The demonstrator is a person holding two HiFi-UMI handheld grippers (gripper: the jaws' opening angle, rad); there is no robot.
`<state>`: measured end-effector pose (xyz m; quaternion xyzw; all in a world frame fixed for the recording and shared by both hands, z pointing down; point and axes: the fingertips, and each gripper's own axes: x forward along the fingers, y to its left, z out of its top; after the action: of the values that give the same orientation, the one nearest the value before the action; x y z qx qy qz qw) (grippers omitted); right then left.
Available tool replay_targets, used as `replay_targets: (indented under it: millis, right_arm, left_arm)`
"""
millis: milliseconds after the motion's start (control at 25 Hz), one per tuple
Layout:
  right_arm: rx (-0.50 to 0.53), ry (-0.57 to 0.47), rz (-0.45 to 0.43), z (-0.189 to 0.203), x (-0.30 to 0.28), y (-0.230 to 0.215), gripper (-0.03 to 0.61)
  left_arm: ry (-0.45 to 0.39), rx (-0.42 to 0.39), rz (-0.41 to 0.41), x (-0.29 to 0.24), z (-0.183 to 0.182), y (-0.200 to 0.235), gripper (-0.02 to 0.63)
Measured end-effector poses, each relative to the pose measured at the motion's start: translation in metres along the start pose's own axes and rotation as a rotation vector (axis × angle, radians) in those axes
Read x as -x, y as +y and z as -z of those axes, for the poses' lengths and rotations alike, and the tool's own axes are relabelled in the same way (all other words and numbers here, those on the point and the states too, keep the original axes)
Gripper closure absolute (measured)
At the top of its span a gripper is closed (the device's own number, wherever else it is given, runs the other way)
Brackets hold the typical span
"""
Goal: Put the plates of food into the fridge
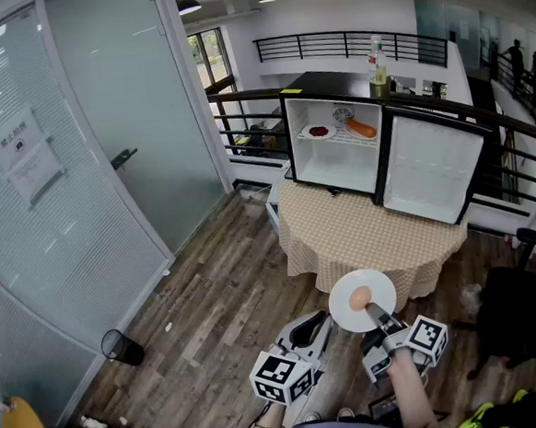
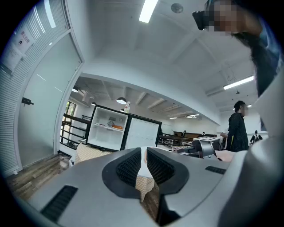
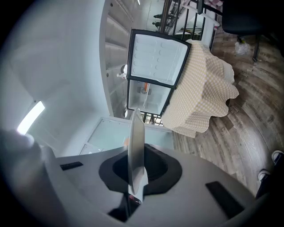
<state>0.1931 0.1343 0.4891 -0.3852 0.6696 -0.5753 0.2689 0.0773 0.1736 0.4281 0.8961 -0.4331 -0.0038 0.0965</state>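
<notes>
An office loft with glass partitions (image 1: 106,156) and railings (image 1: 347,43)
</notes>
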Motion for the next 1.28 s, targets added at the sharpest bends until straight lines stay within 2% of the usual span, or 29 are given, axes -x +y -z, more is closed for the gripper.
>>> replay_targets:
  millis: [240,520,720,1120,1280]
  right_arm:
    - [0.008,-0.006,-0.009,-0.008,-0.001,0.002,0.558]
    - [-0.035,-0.004,0.002,-0.025,-0.001,-0.01,0.558]
    - [-0.036,0.007,-0.003,-0.036,-0.002,-0.014,0.558]
    - [-0.054,0.065,0.005,-0.041,-0.003,-0.034,0.558]
    - [-0.061,0.085,0.008,-0.039,-0.021,-0.038,0.558]
  left_arm:
    - [-0.003,-0.004,0.0,-0.006,-0.002,0.0,0.565]
    - [-0.001,-0.014,0.001,-0.026,-0.003,-0.006,0.565]
    - [-0.006,0.005,-0.012,-0.037,-0.003,-0.009,0.565]
    - [0.023,0.025,-0.052,-0.043,0.017,-0.019,0.565]
    - [0.024,0.037,-0.064,-0.05,0.018,-0.001,0.565]
